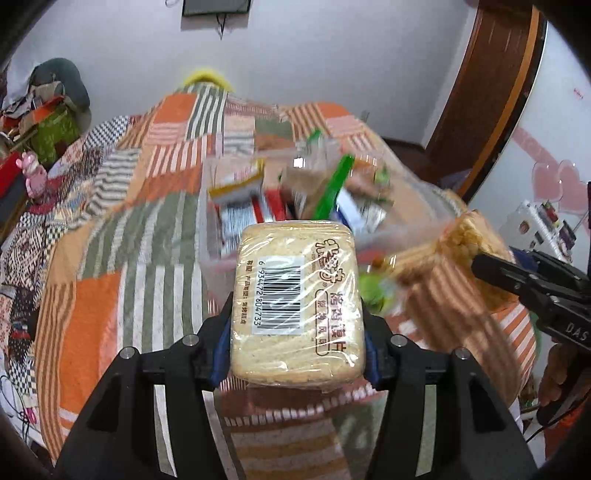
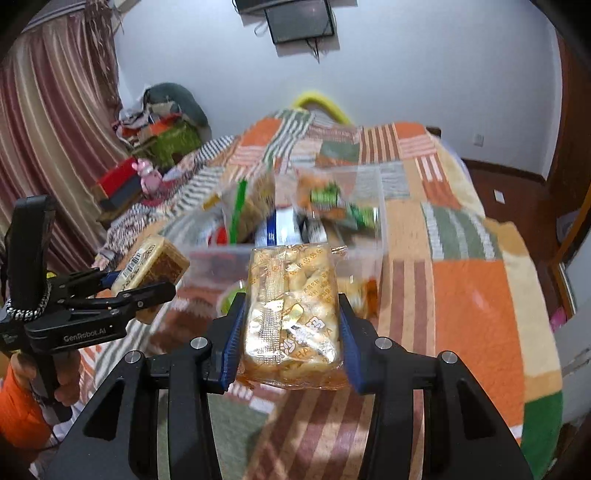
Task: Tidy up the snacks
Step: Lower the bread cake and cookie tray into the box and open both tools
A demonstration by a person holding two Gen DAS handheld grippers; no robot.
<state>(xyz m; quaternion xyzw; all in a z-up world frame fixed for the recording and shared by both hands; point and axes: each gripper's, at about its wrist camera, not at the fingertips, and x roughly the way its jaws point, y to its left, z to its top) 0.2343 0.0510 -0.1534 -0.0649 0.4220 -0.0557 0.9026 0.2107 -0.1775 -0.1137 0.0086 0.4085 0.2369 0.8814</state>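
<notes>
Left wrist view: the left gripper clamps a wrapped cracker pack (barcode facing up) above the patchwork bedspread. Beyond it sits a clear plastic bin full of blurred snacks. The right gripper grips a bag of small biscuits near the bin's front wall.

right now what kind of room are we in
Most likely a bedroom in a home: the snacks are being sorted on a bed under a patchwork quilt, striped curtains hang at the left, and a wall-mounted screen faces the bed.
</notes>
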